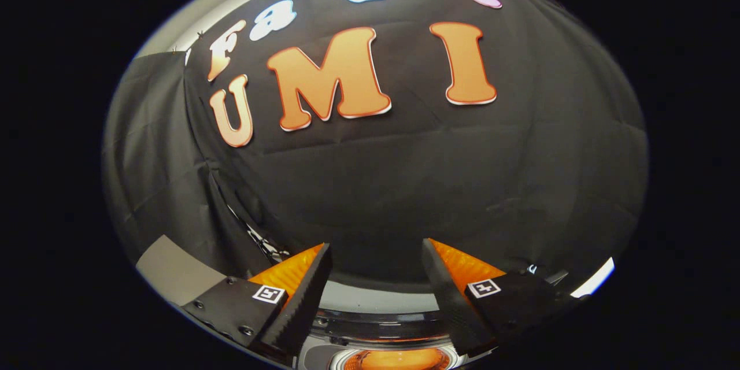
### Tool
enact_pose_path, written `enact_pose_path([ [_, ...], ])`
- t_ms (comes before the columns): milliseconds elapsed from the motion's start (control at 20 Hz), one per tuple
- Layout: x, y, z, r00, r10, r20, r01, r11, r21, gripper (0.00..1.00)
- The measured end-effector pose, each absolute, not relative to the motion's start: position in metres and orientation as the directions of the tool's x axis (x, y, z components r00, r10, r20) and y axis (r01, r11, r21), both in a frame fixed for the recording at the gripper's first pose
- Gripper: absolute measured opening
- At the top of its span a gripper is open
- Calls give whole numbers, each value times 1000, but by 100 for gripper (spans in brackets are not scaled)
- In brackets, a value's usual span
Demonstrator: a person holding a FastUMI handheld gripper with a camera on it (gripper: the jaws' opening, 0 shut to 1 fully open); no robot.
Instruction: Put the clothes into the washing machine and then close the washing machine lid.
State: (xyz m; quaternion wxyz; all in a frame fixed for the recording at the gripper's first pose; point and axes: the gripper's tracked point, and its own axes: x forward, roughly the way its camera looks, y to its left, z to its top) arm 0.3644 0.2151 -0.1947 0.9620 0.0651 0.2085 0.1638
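Observation:
My gripper (377, 254) stands open, its two fingers spread wide with nothing between them. It points at the black cloth wall of the booth (404, 185). Low between the fingers, close under the camera, I see a strip of the washing machine's top (376, 303) with a dark rounded rim and an orange glow (396, 359) beneath it. I cannot make out any clothes, and I cannot tell how the lid stands.
A grey flat surface (170, 269) shows beside the left finger. A bright strip (595, 278) lies beyond the right finger. The black cloth wall hangs in folds straight ahead, and a second panel of it (150, 144) closes the left side.

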Motion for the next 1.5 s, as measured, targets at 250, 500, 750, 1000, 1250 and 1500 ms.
enact_pose_path([
  [250,367,213,-227,840,324,-435,-307,945,111,99],
  [500,365,207,-238,846,305,-438,-301,950,81,100],
  [750,357,206,-234,863,310,-399,-309,949,70,100],
  [1000,337,199,-232,874,300,-381,-288,953,90,100],
  [1250,324,199,-233,879,304,-368,-293,952,85,100],
  [1500,283,189,-235,880,304,-365,-294,952,84,100],
])
